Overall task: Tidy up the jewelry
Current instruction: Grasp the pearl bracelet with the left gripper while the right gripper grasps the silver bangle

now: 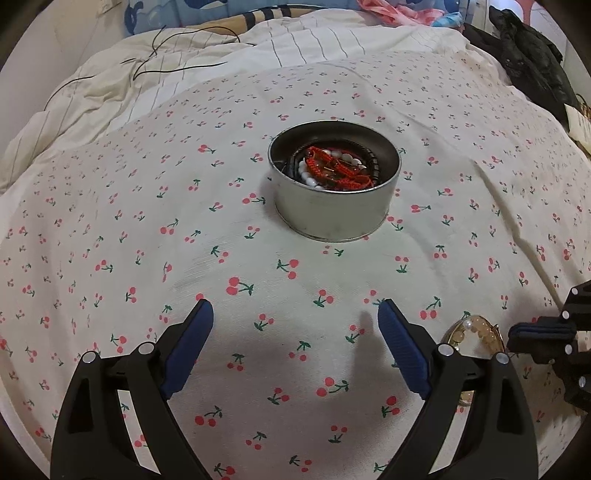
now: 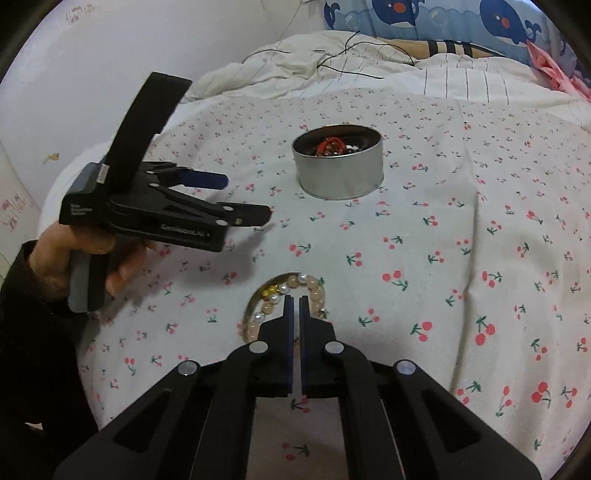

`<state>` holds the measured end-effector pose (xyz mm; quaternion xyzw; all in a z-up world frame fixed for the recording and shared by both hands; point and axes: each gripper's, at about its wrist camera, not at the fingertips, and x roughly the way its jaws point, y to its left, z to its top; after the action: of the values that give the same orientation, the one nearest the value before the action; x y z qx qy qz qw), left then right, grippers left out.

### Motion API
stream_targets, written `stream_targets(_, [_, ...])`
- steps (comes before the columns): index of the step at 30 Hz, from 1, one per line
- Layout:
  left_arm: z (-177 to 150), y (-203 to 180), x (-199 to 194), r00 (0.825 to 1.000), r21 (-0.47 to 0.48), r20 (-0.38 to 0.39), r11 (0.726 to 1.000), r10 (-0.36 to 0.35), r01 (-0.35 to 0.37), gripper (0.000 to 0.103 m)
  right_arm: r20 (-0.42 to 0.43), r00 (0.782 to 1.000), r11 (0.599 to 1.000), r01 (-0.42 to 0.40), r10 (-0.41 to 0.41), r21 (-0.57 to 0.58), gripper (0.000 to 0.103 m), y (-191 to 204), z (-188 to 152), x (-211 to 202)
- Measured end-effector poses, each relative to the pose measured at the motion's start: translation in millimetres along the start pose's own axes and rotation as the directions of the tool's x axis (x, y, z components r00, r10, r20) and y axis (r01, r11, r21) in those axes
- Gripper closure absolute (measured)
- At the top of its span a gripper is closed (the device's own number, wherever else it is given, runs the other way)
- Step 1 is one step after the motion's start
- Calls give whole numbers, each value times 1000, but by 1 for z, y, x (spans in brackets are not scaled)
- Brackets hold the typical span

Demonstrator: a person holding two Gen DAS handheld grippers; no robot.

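A bracelet (image 2: 314,286) of pale peach beads and white pearls lies on the cherry-print sheet. My right gripper (image 2: 295,297) is shut, its tips pinching the near side of the bead loop. In the left wrist view the same bracelet (image 1: 476,330) shows at lower right with the right gripper (image 1: 511,334) on it. A round metal tin (image 1: 332,214) further back holds red cord, white-bead and dark bracelets (image 1: 332,166). My left gripper (image 1: 295,306) hangs wide open above bare sheet, short of the tin. The right wrist view shows it (image 2: 247,197) held in a hand at the left.
The cherry-print sheet (image 1: 147,240) covers a bed. A rumpled striped quilt (image 1: 184,74) with thin black cables (image 1: 177,68) lies behind the tin. A black jacket (image 1: 528,62) sits at the far right, a whale-print pillow (image 2: 461,22) at the head.
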<state>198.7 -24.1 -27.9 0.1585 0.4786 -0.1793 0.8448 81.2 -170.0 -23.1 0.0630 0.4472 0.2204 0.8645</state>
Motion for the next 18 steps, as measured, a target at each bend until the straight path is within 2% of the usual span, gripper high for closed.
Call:
stream_targets(3, [1, 2, 0, 1000, -10, 0, 1000, 0, 0, 16, -58, 998, 999, 10, -8, 38, 100, -8, -3, 10])
stream_targets(6, [1, 1, 0, 1000, -7, 1, 1000, 0, 0, 16, -70, 997, 998, -16, 20, 58, 100, -11, -1, 15])
stream_targets(8, [0, 0, 0, 1000, 2, 0, 1000, 3, -3, 16, -79, 996, 995, -36, 44, 96, 94, -16, -1, 16])
stream_targets(9, [0, 0, 1, 1000, 3, -1, 1000, 4, -4, 16, -77, 996, 994, -34, 42, 104, 67, -17, 0, 15])
stream_targets(10, [0, 0, 1, 1000, 2, -2, 1000, 4, -4, 16, -74, 997, 994, -29, 37, 109, 54, -18, 0, 14])
stream_targets(13, [1, 0, 0, 1000, 0, -1, 1000, 5, -5, 16, -73, 996, 995, -48, 55, 92, 57, -11, -1, 15])
stream_targets(14, [1, 0, 1, 1000, -1, -2, 1000, 5, -5, 16, -74, 996, 996, -46, 52, 78, 63, -8, -1, 17])
stream_targets(15, [1, 0, 1, 1000, 0, -2, 1000, 7, -7, 16, -79, 995, 996, -48, 53, 72, 79, -7, -2, 19])
stream_targets(16, [1, 0, 0, 1000, 2, -1, 1000, 8, -8, 16, -85, 995, 997, -46, 52, 65, 89, -6, -2, 21])
stream_targets(18, [1, 0, 0, 1000, 1, 1, 1000, 8, -8, 16, -71, 996, 997, -59, 63, 58, 94, -4, -1, 20])
